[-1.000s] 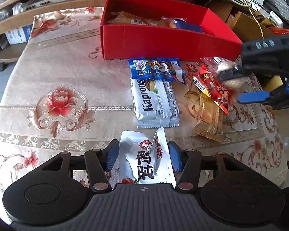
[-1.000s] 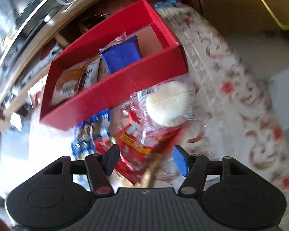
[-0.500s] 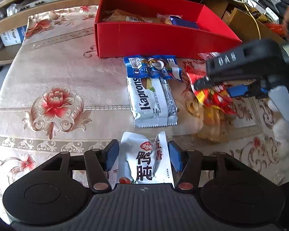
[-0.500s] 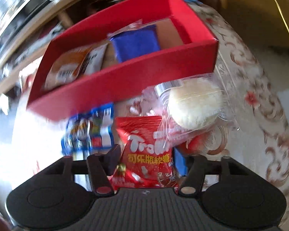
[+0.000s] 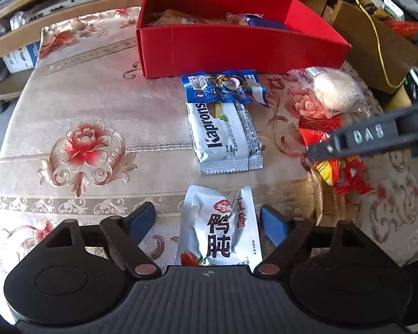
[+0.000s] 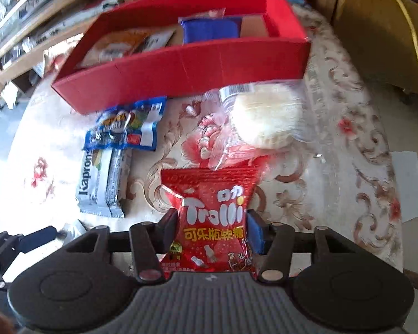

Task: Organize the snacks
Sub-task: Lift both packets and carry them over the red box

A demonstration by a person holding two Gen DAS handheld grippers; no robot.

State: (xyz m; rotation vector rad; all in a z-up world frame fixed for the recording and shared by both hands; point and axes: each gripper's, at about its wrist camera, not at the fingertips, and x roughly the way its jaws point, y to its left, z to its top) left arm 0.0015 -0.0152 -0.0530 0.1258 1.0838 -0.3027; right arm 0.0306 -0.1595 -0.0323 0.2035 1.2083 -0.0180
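Left tool [image 5: 206,211]: stands spread wide, jaws having just been opening, pads clear on either side of the white pouch [image 5: 220,231] with black Chinese lettering. Pinches nothing. Pouch flat on the table [image 5: 97,97], lower end hidden under the tool body.

Right tool [image 6: 211,218]: points steeply down, pads lying against both side edges of the red Trolli bag [image 6: 209,186], jaws having just been opening a little with the bag between them. Cannot tell whether the bag's lower end rests on the table.

Just beyond the Trolli bag, overlapping its top edge: a pale round cake [image 6: 264,122] in clear wrap, barcode label toward the red box [image 5: 237,50].

Ahead of the white pouch, apart from it: a silver Kaprons wafer pack [image 5: 225,136], lengthwise toward the box. Across its far end, overlapping: a blue packet [image 5: 223,86], just short of the box's near wall.

Inside the red box, at the table's far side: an orange packet [image 6: 119,44] toward the left, a blue pack [image 6: 209,29] toward the right.

Off the table's right edge: a brown cardboard box [image 5: 376,41] with a yellow cable across it.
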